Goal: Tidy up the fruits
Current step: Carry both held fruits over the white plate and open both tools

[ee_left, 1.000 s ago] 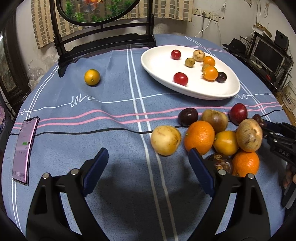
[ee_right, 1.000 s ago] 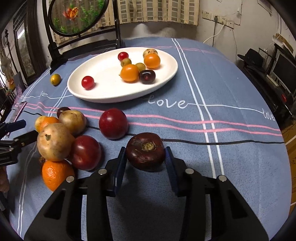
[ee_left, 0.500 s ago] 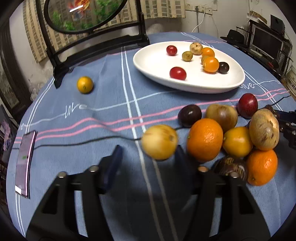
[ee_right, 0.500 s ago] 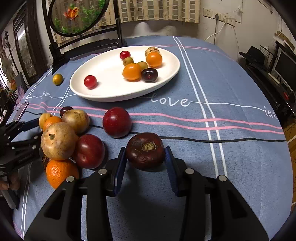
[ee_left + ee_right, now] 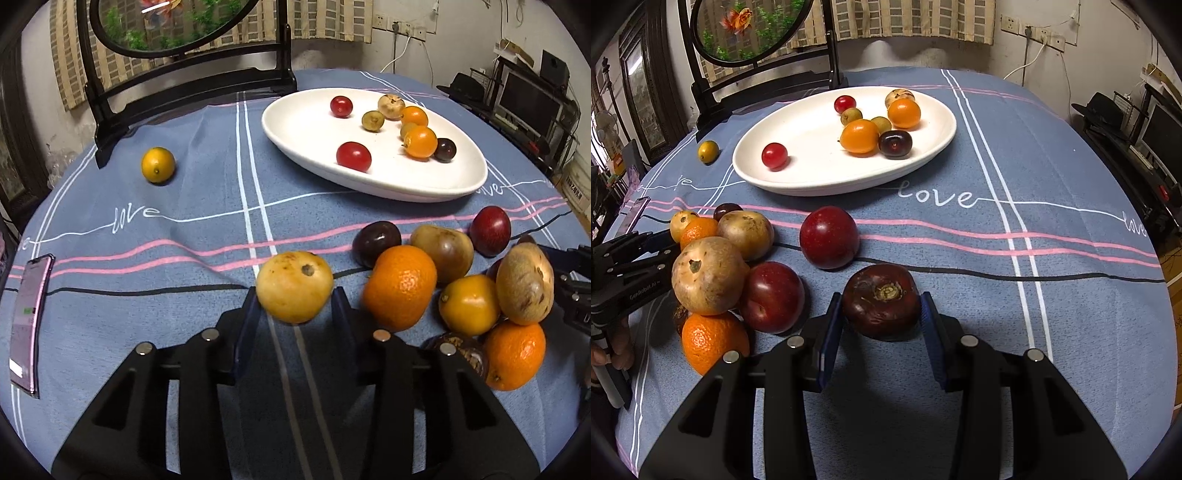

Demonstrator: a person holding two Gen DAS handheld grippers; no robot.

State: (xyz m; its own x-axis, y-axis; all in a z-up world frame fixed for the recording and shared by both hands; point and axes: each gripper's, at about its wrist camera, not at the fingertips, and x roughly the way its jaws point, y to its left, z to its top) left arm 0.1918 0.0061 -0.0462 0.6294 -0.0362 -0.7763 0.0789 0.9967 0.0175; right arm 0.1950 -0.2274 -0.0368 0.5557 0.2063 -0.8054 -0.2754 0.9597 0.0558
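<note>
A yellow-brown round fruit [image 5: 294, 286] sits on the blue tablecloth between the blue pads of my left gripper [image 5: 295, 317]. Its jaws are closing and both pads touch the fruit's sides. My right gripper [image 5: 882, 317] is shut on a dark purple fruit [image 5: 881, 301] that rests on the cloth. A pile of fruit lies between the two grippers: oranges [image 5: 400, 286], brown fruits [image 5: 709, 275] and red plums [image 5: 829, 236]. The white oval plate [image 5: 295, 122] at the back holds several small fruits.
A small yellow citrus [image 5: 158, 164] lies alone at the far left of the cloth. A phone [image 5: 29, 321] rests near the left table edge. A black mirror stand [image 5: 184, 85] rises behind the plate. Shelves with electronics stand off the table to the right.
My left gripper moved up to the yellow-brown fruit and its wide-open jaws came in against it. The right gripper kept its hold on the dark fruit and stayed put.
</note>
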